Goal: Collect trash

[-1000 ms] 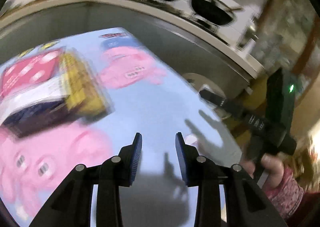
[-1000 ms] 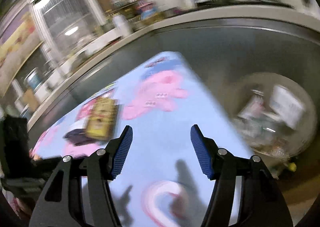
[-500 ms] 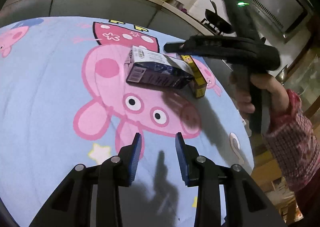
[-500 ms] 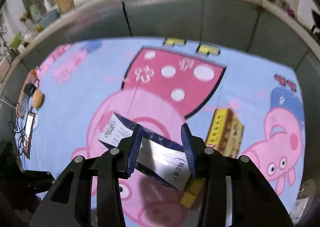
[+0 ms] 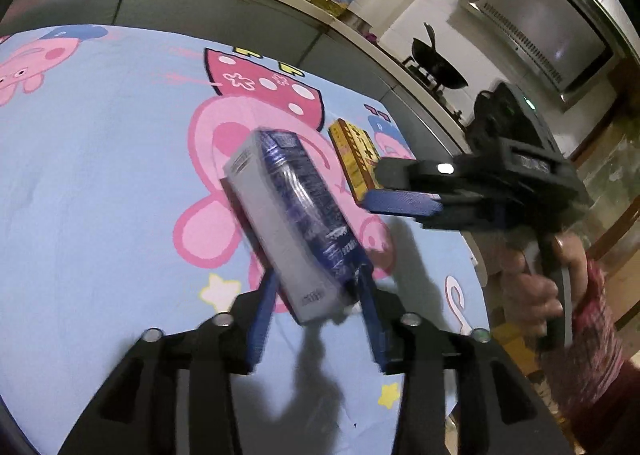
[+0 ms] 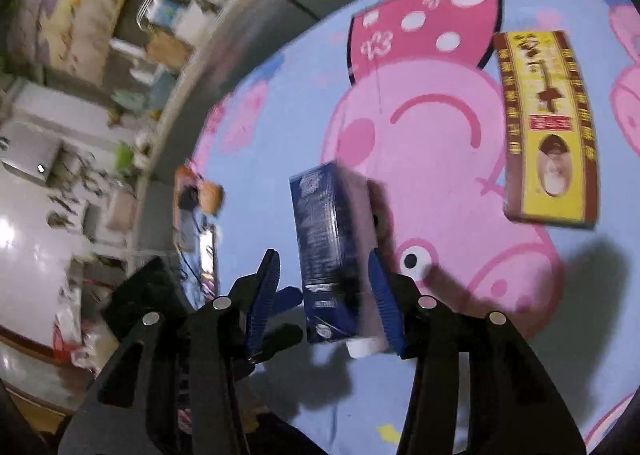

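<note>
Low over a table, both grippers close in on one blurred carton (image 5: 296, 223). It is a tall rectangular drink pack, glossy dark blue on one face and pale grey-white on the next, with a small white cap at its near end. It tilts above the smooth light-blue tablecloth (image 5: 100, 175), which is printed with flat pink cartoon pigs and yellow stars.

From the left wrist, the carton's near end sits between the ribbed blue pads of the left gripper (image 5: 316, 319). Its jaws have just been opening, and the blur hides whether they press on the pack.

From the right wrist, the same carton (image 6: 332, 247) stands between the fingers of the right gripper (image 6: 324, 259). Those jaws have also just been opening. The right pad lies against the pack and the left pad stands clear of it, so nothing is clamped.

Farther right, a flat yellow cardboard box (image 6: 548, 127) with red-brown borders lies on the cloth, apart from the carton.

A hand (image 5: 536, 287) in a red checked sleeve grasps the right gripper's black handle.
</note>
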Motion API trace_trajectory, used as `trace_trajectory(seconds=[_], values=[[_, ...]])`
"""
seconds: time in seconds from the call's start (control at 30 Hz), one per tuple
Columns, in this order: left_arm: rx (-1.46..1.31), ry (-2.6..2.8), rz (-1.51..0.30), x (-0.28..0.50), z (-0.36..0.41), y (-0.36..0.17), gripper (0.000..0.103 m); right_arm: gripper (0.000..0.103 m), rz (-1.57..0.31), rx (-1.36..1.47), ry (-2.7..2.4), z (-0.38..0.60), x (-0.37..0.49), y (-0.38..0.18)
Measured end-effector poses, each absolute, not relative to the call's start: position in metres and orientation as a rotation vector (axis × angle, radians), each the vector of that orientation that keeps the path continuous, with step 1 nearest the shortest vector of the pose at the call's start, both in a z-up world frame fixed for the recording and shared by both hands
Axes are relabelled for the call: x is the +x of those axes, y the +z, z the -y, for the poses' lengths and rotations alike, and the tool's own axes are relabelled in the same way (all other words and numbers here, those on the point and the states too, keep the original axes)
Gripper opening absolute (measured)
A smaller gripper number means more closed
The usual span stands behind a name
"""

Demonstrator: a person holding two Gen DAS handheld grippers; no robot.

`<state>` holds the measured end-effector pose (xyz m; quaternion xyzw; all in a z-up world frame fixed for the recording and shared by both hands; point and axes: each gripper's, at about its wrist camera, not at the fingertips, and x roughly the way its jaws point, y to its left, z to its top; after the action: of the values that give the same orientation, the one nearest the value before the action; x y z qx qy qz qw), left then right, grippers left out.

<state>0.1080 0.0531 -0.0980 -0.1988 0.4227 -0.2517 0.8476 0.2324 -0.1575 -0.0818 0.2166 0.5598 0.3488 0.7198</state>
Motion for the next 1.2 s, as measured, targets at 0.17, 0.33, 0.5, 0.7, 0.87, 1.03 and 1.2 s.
trace_trajectory(seconds=[0.17,0.33,0.5,0.7,0.87,1.03,1.2], values=[[-0.427,-0.516,-0.893,0.106,-0.056,-0.097,0.054,0.046,-1.11,0.453,0.722,0.179,0.206,-0.067],[-0.439,-0.525,-0.911,0.107,-0.054,-0.098,0.057,0.046,-1.037,0.438,0.684,0.201,0.177,-0.073],[-0.441,-0.53,-0.92,0.111,-0.051,-0.096,0.062,0.047,-1.015,0.446,0.638,0.209,0.156,-0.091],[-0.431,-0.528,-0.909,0.125,-0.04,-0.083,0.074,0.048,-0.892,0.443,0.502,0.24,0.141,-0.086],[-0.415,-0.494,-0.915,0.146,-0.023,-0.082,0.085,0.069,-0.811,0.366,0.36,0.253,0.137,-0.082],[-0.348,-0.393,-0.925,0.155,-0.009,-0.091,0.085,0.072,-0.806,0.274,0.289,0.244,0.163,-0.089],[-0.291,-0.314,-0.972,0.16,-0.003,-0.106,0.076,0.074,-0.834,0.223,0.259,0.217,0.208,-0.102]])
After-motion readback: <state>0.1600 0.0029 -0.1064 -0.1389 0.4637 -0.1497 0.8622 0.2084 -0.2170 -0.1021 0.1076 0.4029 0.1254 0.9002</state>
